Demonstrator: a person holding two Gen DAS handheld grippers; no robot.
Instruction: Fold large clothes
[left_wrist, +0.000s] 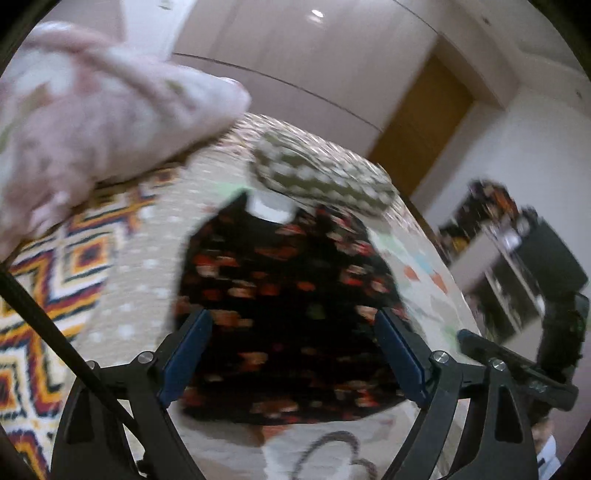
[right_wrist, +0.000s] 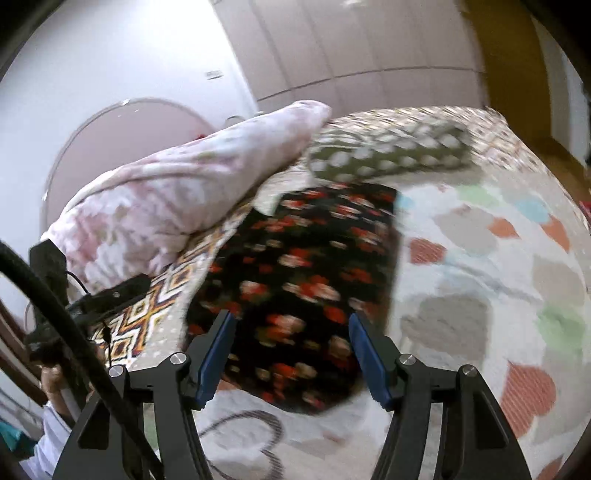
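A black garment with red and pink flowers (left_wrist: 288, 295) lies flat on the bed, partly folded into a compact shape, with a white patch at its neck end. It also shows in the right wrist view (right_wrist: 306, 273). My left gripper (left_wrist: 293, 354) is open and empty, hovering above the garment's near part. My right gripper (right_wrist: 291, 354) is open and empty, above the garment's near edge. The left gripper (right_wrist: 96, 295) shows at the left of the right wrist view; the right gripper (left_wrist: 517, 365) shows at the right of the left wrist view. Both views are motion-blurred.
A pink floral duvet (right_wrist: 177, 192) is piled at the bed's left. A folded olive cloth with white dots (left_wrist: 317, 173) lies beyond the garment. The bed cover (right_wrist: 480, 258) has coloured hearts; a zigzag blanket (left_wrist: 55, 277) lies left. Shelves (left_wrist: 498, 258) stand right.
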